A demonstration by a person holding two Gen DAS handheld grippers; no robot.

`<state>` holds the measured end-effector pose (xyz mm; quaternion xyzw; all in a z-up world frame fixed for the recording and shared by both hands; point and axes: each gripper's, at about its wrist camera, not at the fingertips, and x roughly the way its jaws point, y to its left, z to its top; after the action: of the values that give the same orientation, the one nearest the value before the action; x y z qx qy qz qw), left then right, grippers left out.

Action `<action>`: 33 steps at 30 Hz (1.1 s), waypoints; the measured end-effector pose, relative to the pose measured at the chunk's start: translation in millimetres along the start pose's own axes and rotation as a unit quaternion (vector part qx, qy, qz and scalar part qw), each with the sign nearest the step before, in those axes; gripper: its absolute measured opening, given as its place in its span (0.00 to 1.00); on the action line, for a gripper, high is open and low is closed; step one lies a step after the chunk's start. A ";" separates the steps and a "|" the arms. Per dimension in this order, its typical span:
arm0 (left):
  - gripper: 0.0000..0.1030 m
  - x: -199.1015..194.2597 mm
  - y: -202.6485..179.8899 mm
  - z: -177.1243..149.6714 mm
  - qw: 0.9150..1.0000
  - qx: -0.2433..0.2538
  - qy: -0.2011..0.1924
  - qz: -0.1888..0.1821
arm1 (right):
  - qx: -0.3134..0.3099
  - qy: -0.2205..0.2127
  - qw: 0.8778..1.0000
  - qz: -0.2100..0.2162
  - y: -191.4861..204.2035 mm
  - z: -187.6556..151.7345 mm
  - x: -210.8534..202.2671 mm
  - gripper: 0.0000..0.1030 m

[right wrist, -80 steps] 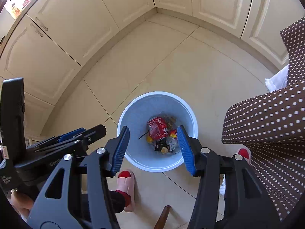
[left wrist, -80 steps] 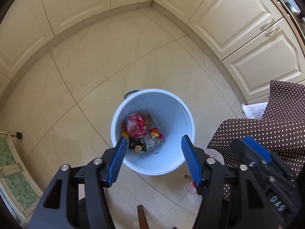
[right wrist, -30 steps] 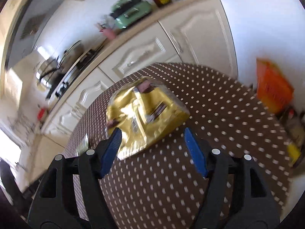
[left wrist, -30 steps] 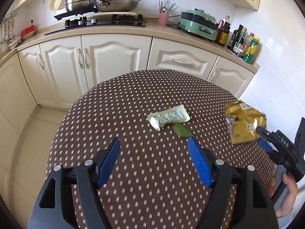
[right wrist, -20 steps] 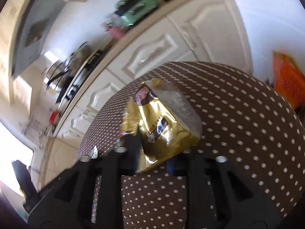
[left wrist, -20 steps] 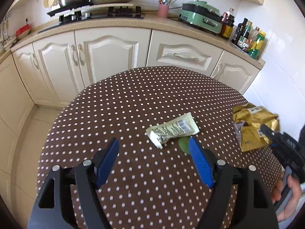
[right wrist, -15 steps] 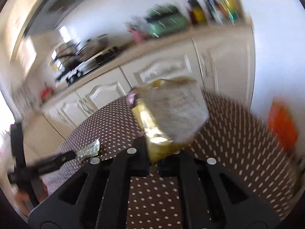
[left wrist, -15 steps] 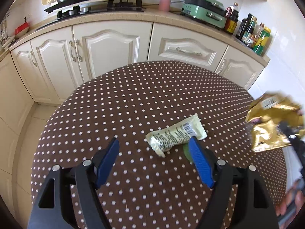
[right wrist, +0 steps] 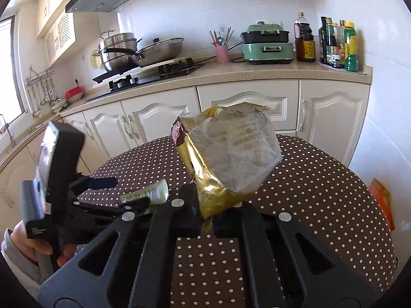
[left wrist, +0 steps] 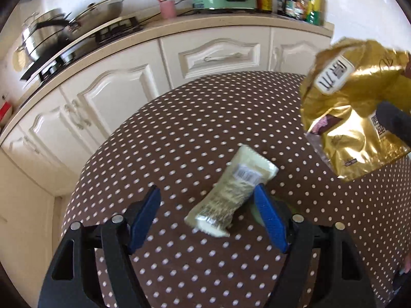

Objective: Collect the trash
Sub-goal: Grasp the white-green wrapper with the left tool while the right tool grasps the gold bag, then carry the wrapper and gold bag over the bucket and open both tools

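A crumpled gold snack bag [right wrist: 226,161] hangs above the brown polka-dot table [right wrist: 321,192], pinched at its lower corner by my right gripper [right wrist: 206,220], which is shut on it. The same gold bag [left wrist: 357,102] shows at the right of the left wrist view. A pale green wrapper [left wrist: 231,192] lies flat on the table [left wrist: 192,128]. My left gripper [left wrist: 208,218] is open and straddles that wrapper's near end, its blue pads [left wrist: 269,220] not pressing on it. In the right wrist view the wrapper [right wrist: 146,193] sits between the left gripper's fingers [right wrist: 102,181].
A green leaf scrap [left wrist: 257,213] peeks out beside the right pad. Cream cabinets [right wrist: 244,107] and a counter with pots [right wrist: 123,48], a green cooker [right wrist: 267,47] and bottles [right wrist: 339,46] stand behind the table. An orange packet [right wrist: 382,202] lies low at the right.
My right gripper closed on the gold bag and lifted it off the table. My left gripper came down and forward until the pale wrapper lay between its open jaws.
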<state>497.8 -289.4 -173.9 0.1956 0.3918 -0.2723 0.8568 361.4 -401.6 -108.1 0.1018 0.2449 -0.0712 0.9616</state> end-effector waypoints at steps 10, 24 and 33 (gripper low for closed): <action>0.50 6.5 -9.1 7.2 0.999 0.000 0.010 -0.035 | -0.025 0.014 1.000 -0.002 13.3 -9.9 6.7 0.05; 0.10 -56.8 -0.4 -25.1 0.998 -0.048 -0.011 -0.042 | -0.058 0.003 0.998 0.016 54.4 -8.3 -20.1 0.05; 0.10 -134.4 70.8 -87.0 0.991 -0.124 -0.046 0.019 | -0.074 -0.008 0.994 0.076 131.9 -9.5 -56.9 0.05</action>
<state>419.2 -144.7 -114.3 0.0828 0.3786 -0.2142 0.8966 332.2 -266.6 -67.5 0.0481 0.2338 0.0200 0.9709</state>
